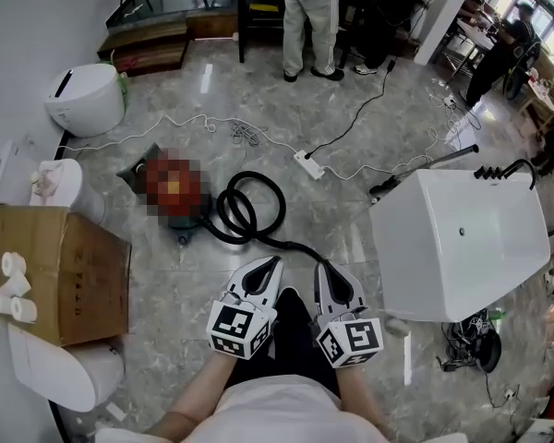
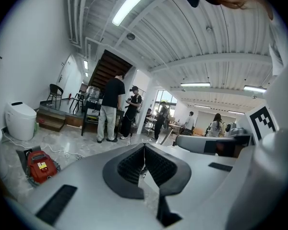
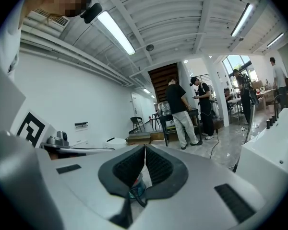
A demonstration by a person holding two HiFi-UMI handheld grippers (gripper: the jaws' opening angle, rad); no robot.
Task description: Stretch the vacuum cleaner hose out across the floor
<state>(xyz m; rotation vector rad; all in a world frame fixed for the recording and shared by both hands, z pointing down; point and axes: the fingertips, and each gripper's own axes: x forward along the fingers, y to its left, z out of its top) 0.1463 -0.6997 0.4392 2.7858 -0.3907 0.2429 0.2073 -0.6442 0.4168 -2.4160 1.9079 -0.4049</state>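
Observation:
The red vacuum cleaner [image 1: 183, 212] stands on the marble floor left of centre, partly under a mosaic patch. Its black hose [image 1: 245, 212] lies coiled in loops beside it, and one end trails toward me and stops near my grippers. My left gripper [image 1: 276, 260] and right gripper [image 1: 322, 267] hover side by side above the floor just short of that end, both shut with nothing held. In the left gripper view the shut gripper [image 2: 144, 148] points level into the room, with the vacuum cleaner [image 2: 40, 166] low at the left. Below the shut right gripper [image 3: 145, 151] a bit of hose [image 3: 136, 191] shows.
A white bathtub [image 1: 457, 243] stands close on the right. A cardboard box [image 1: 60, 270] and white toilets [image 1: 83, 98] line the left wall. A power strip [image 1: 309, 164] with white cables lies beyond the hose. People [image 1: 309, 26] stand at the far end.

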